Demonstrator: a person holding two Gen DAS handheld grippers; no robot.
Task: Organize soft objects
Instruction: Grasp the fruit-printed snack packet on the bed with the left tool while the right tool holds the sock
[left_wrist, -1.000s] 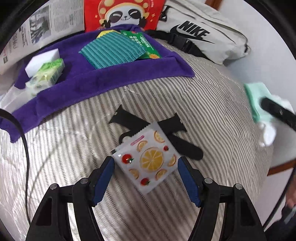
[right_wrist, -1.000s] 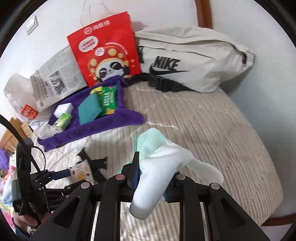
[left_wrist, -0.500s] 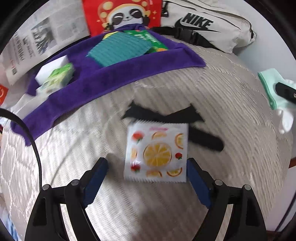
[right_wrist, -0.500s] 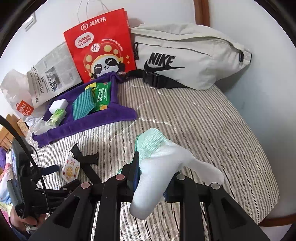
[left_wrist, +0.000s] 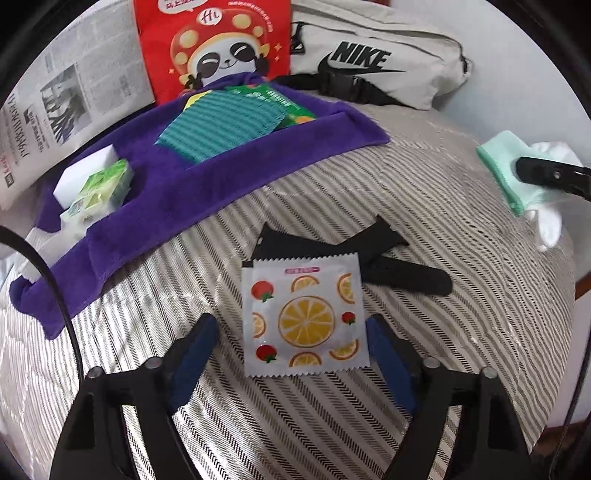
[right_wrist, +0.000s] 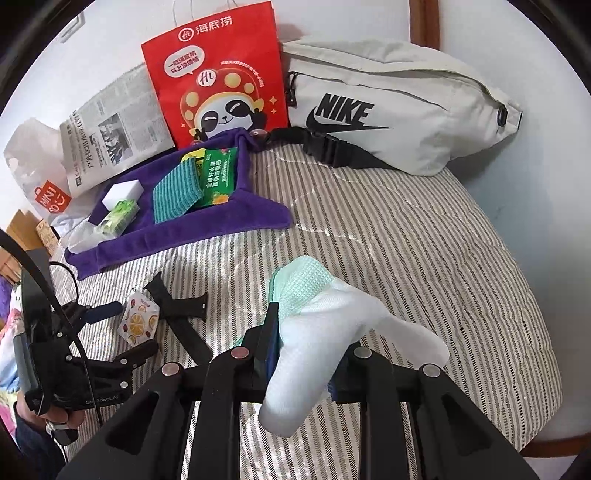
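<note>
A square fruit-print packet (left_wrist: 304, 317) lies flat on the striped bedcover, partly over a black strap (left_wrist: 351, 254). My left gripper (left_wrist: 291, 325) straddles the packet; its jaws are closing, and the blue pads stand clear of the packet's edges. In the right wrist view that gripper (right_wrist: 129, 328) and the packet (right_wrist: 138, 325) sit low on the left. My right gripper (right_wrist: 306, 354) is shut on a white and mint sock (right_wrist: 332, 325) that droops over its fingers above the bed. A purple towel (left_wrist: 236, 173) lies spread behind.
On the towel (right_wrist: 184, 236) lie a teal ribbed cloth (right_wrist: 175, 192), a green packet (right_wrist: 218, 175), a white block (right_wrist: 123, 194) and a green tissue pack (right_wrist: 120, 218). A red panda bag (right_wrist: 221, 81), a newspaper (right_wrist: 114, 133) and a Nike waist bag (right_wrist: 388, 107) line the wall. The bed's edge curves at right.
The packet, tilted between the left pads a second ago, now lies flat on the bedcover with the pads apart from it. The right gripper keeps the sock and has barely moved.
</note>
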